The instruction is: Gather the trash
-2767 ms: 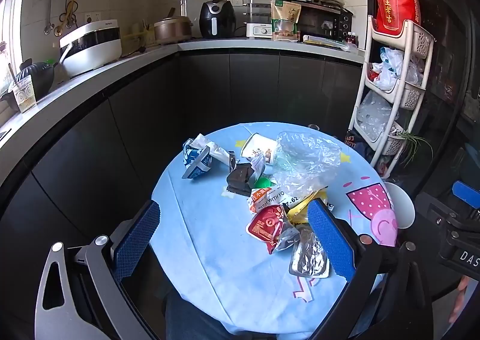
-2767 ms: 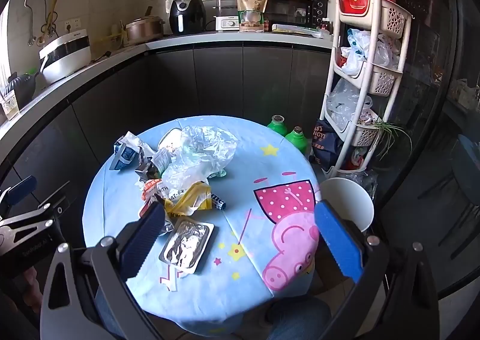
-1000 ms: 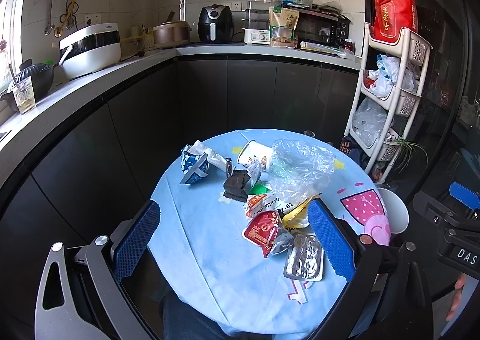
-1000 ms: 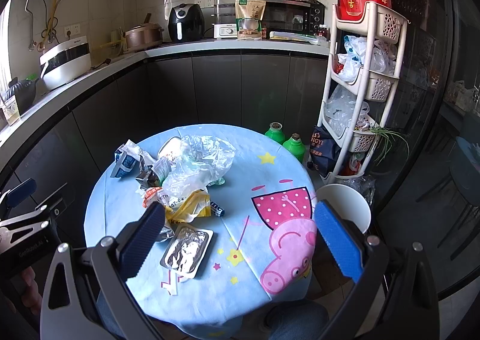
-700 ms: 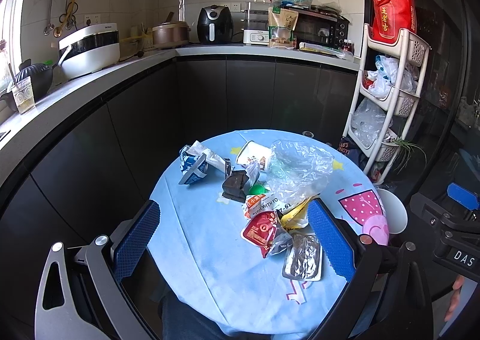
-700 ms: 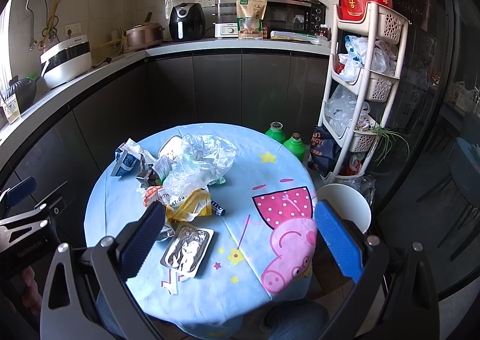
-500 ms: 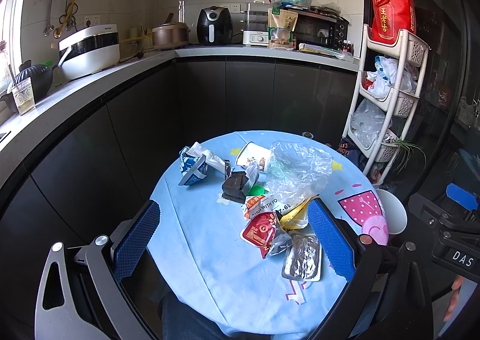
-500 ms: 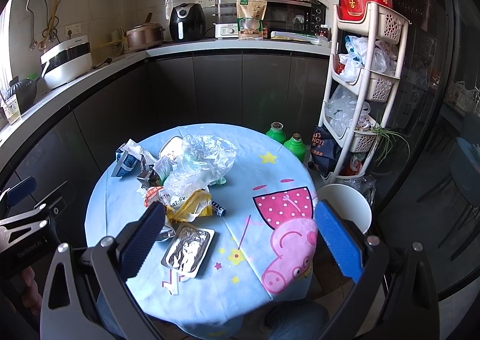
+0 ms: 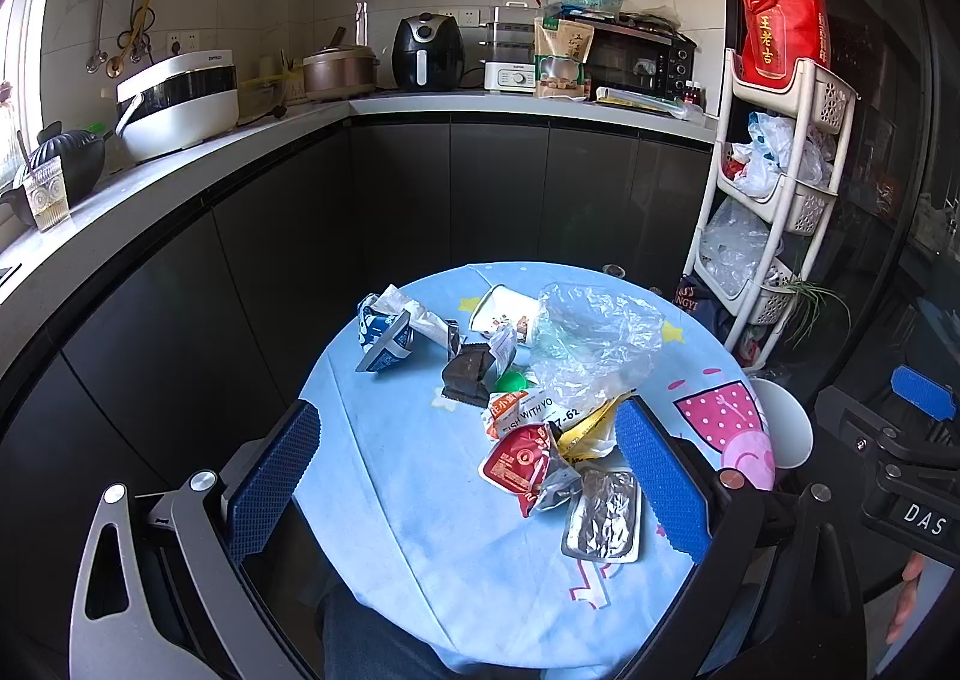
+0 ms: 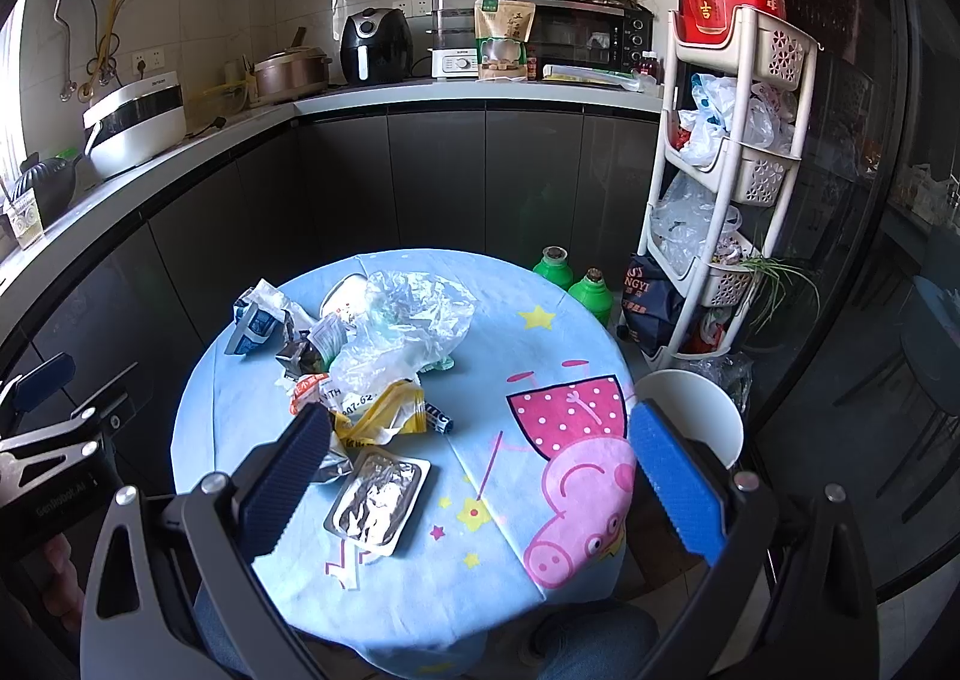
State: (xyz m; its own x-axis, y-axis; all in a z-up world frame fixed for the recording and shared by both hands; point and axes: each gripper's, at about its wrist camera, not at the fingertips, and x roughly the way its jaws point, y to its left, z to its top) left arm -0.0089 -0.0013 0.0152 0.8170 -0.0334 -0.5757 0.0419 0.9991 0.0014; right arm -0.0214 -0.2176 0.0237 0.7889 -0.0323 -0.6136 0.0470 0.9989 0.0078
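Observation:
A heap of trash lies on the round table with the blue cartoon cloth (image 9: 384,476) (image 10: 516,578). It includes a crumpled clear plastic bag (image 9: 591,344) (image 10: 408,329), a silver foil tray (image 9: 603,512) (image 10: 378,500), a red sauce packet (image 9: 516,461), a yellow wrapper (image 10: 387,410), a dark wrapper (image 9: 468,374) and a blue-and-white carton (image 9: 384,335) (image 10: 252,329). My left gripper (image 9: 468,485) hovers open above the table's near side. My right gripper (image 10: 480,476) is open too, high over the near right part. Neither holds anything.
A white bin (image 10: 696,410) (image 9: 780,422) stands on the floor right of the table. Two green bottles (image 10: 570,275) and a white storage rack (image 10: 732,158) stand behind it. Dark cabinets and a counter with appliances (image 9: 426,50) wrap around the back and left.
Both grippers have drawn back and risen slightly, so the table looks a bit smaller and farther. The trash has not moved and both stay open.

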